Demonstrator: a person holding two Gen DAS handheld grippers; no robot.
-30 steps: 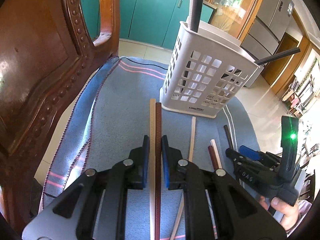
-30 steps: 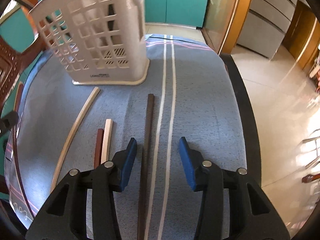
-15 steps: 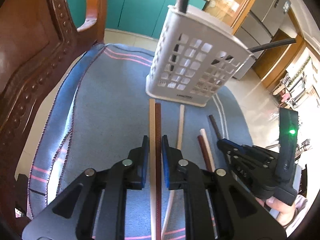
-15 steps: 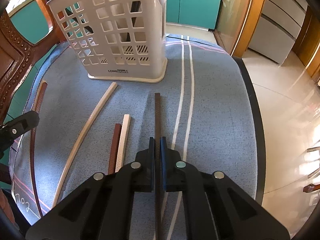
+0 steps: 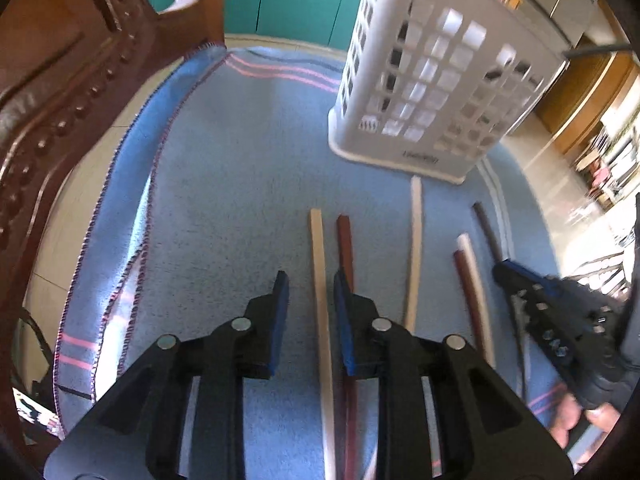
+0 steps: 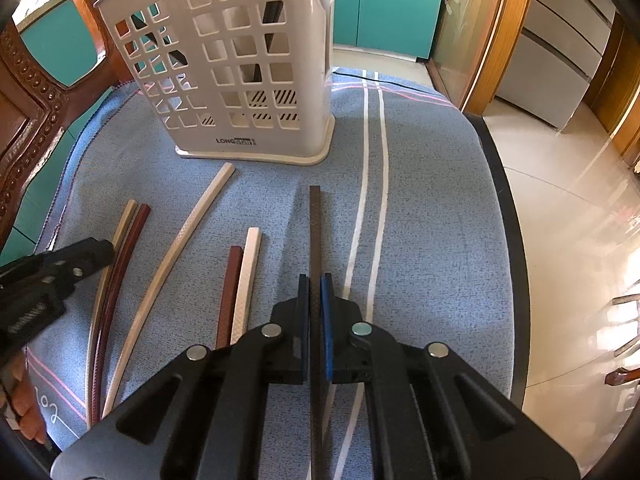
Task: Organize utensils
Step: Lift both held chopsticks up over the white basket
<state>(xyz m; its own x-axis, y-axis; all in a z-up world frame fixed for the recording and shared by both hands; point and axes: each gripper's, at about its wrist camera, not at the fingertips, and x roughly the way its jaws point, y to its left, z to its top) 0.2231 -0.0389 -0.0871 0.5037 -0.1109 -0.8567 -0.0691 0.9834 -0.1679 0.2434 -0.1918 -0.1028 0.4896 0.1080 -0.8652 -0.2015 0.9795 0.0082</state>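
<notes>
Several chopsticks lie on a blue cloth (image 5: 240, 168) in front of a white slotted basket (image 5: 436, 92), which also shows in the right wrist view (image 6: 240, 64). My left gripper (image 5: 311, 292) is open; a beige chopstick (image 5: 318, 264) lies between its jaws and a red-brown one (image 5: 345, 240) lies under the right jaw. My right gripper (image 6: 315, 292) is shut on a dark brown chopstick (image 6: 315, 232). A long beige chopstick (image 6: 188, 236) and a red-brown and white pair (image 6: 240, 276) lie between the grippers.
A carved wooden chair (image 5: 60, 80) stands at the left. Dark utensils (image 6: 272, 12) stand inside the basket. The cloth's right edge and a black table rim (image 6: 508, 216) drop to a tiled floor (image 6: 572, 200). Teal cabinets are behind.
My left gripper has opened and let go of the beige and red-brown chopsticks. My right gripper closed on the dark brown chopstick and stays shut on it.
</notes>
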